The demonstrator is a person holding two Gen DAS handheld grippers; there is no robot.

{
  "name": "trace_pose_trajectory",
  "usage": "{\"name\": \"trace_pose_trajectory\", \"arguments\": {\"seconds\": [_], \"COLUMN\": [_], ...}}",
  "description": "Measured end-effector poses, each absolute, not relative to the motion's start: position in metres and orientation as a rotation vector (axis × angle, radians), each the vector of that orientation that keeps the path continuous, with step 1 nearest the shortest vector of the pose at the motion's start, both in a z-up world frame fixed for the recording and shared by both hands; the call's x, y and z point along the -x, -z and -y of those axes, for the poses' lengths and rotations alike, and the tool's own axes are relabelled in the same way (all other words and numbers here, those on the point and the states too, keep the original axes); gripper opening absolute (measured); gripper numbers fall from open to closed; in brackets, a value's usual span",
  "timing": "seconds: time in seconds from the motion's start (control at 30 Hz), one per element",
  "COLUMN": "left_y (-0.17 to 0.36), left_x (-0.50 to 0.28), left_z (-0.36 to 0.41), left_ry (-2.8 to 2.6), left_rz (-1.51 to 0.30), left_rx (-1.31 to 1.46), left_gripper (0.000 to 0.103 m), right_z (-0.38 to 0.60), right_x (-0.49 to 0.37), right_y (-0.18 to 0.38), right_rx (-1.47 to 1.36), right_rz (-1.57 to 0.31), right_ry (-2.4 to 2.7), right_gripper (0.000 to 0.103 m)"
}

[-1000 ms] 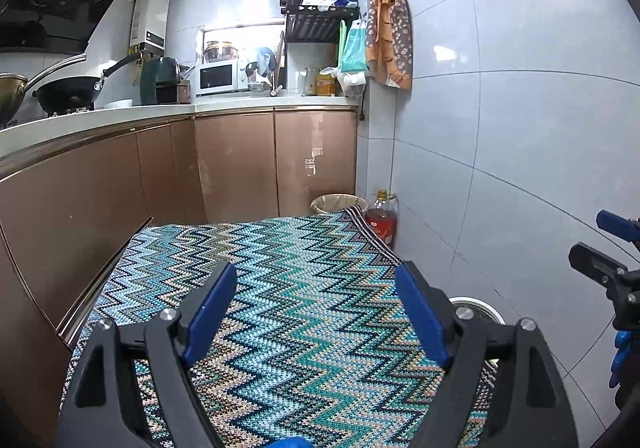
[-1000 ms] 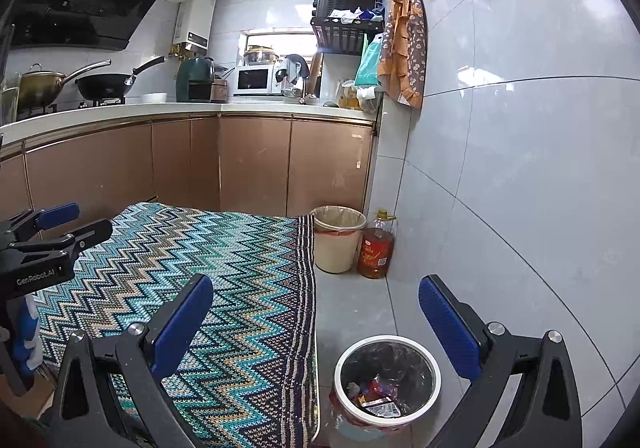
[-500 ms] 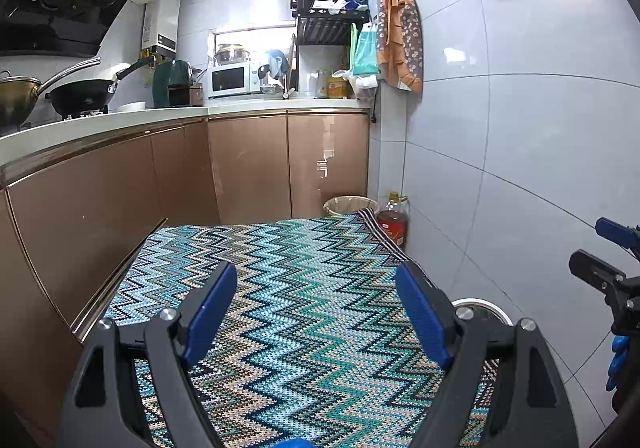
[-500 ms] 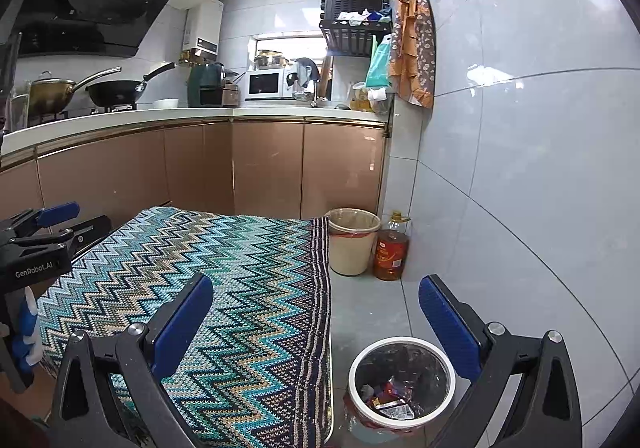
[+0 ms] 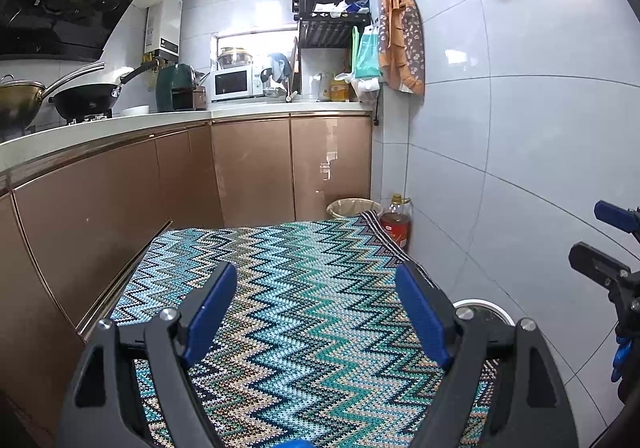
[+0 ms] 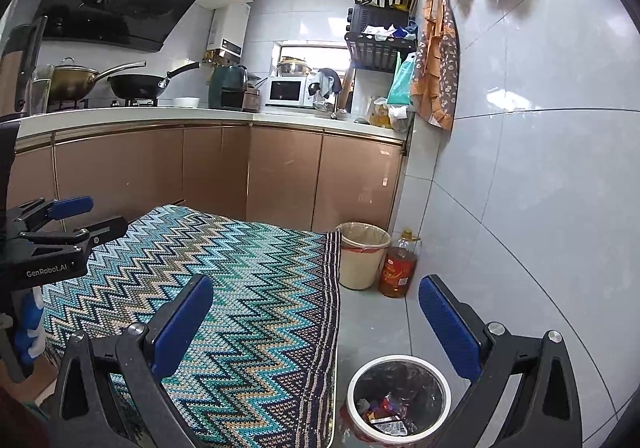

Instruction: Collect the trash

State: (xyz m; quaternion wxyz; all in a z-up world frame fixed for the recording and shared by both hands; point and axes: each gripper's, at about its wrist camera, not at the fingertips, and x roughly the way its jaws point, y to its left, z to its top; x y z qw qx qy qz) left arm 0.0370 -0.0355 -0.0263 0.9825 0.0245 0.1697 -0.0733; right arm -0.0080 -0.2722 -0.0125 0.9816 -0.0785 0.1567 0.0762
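Zigzag-patterned cloth [image 6: 256, 312] covers the tabletop; no loose trash visible on it. On the floor just beside its edge, a white-rimmed trash bin [image 6: 398, 400] holds wrappers and scraps, so some collecting looks done. A 2nd, beige lined bin [image 6: 362, 256] stands farther off by the cabinets, an oil bottle [image 6: 398, 268] just beside it. Left tongs [image 5: 316, 308] wide open, holding nothing, above the cloth. Right tongs [image 6: 316, 316] also wide open and empty, near the white-rimmed bin. Remaining work: cannot tell; possibly bagging.
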Motion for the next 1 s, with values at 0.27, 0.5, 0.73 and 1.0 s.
{"name": "trace_pose_trajectory", "arguments": {"seconds": [0.27, 0.5, 0.73, 1.0], "left_y": [0.023, 0.023, 0.024, 0.029], "left_x": [-0.032, -0.03, -0.031, -0.038], "left_z": [0.031, 0.025, 0.024, 0.02], "left_ry": [0.126, 0.102, 0.104, 0.103], "left_rz": [-0.333, -0.332, -0.338, -0.35], "left_rx": [-0.045, -0.034, -0.027, -0.022], "left_gripper": [0.081, 0.081, 0.081, 0.081], "right_z": [0.264, 0.261, 0.261, 0.263], "right_x": [0.007, 0.004, 0.001, -0.006], "right_y": [0.011, 0.01, 0.012, 0.016], "right_rx": [0.169, 0.175, 0.178, 0.184], "right_rz": [-0.311, -0.305, -0.313, -0.332], "right_ry": [-0.175, -0.19, -0.185, -0.175], "right_gripper": [0.103, 0.103, 0.103, 0.103]}}
